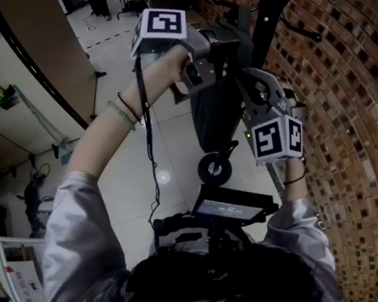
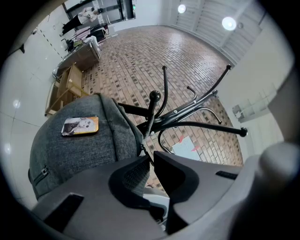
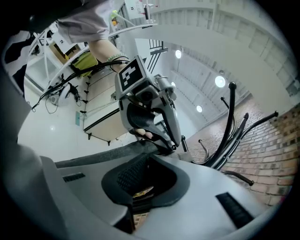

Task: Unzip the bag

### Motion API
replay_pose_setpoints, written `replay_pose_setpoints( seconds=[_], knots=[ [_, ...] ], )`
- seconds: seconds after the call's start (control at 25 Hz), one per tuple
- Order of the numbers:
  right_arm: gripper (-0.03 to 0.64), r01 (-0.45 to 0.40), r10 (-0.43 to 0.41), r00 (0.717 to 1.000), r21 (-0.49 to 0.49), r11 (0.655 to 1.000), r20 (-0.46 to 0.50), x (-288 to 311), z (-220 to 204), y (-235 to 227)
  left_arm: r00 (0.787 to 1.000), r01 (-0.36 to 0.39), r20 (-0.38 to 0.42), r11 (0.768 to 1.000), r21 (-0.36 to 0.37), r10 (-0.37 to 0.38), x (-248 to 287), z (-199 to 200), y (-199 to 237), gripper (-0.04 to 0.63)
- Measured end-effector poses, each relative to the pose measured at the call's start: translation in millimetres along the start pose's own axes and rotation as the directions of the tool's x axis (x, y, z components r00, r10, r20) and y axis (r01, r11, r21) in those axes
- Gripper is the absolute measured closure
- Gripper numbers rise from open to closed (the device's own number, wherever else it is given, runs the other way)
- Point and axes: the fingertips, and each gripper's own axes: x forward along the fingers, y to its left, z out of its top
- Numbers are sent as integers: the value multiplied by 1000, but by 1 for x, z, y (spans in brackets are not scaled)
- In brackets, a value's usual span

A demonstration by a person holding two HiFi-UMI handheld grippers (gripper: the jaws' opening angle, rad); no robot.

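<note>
A grey fabric bag (image 2: 79,150) with an orange picture patch (image 2: 80,125) hangs from a black coat rack (image 2: 197,112). In the head view it is a dark shape (image 1: 216,119) below both grippers. My left gripper (image 2: 151,157) is shut on the bag's top edge by a black strap. In the right gripper view it (image 3: 169,144) clamps that dark edge (image 3: 103,157). My right gripper (image 3: 157,155) is shut at the same edge, along the zipper line, close to the left one. Its jaws hide the pull. Both grippers (image 1: 227,43) (image 1: 252,81) are held level.
A brick wall (image 1: 350,127) stands close on the right behind the rack's hooks (image 3: 229,131). A small wheel (image 1: 213,169) sits on the tiled floor (image 1: 137,174) below the bag. Shelves and a cabinet (image 3: 101,110) stand further off on the left.
</note>
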Motion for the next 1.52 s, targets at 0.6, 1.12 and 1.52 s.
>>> replay_pose_setpoints(
  seconds=[0.6,1.12,1.52],
  knots=[
    [609,12,-17,999,-106,994,-48,10,-6,-5,1000,21,0,999,-38,-21,0,-1,0,563],
    [609,-59,51,995,-99,993,-83,-10,-16,31,1000,31,-3,998,-55,-31,0,-3,-2,563],
    [609,-109,104,991,-44,993,-89,-18,-22,55,999,34,6,998,-62,-34,0,-3,-2,563]
  ],
)
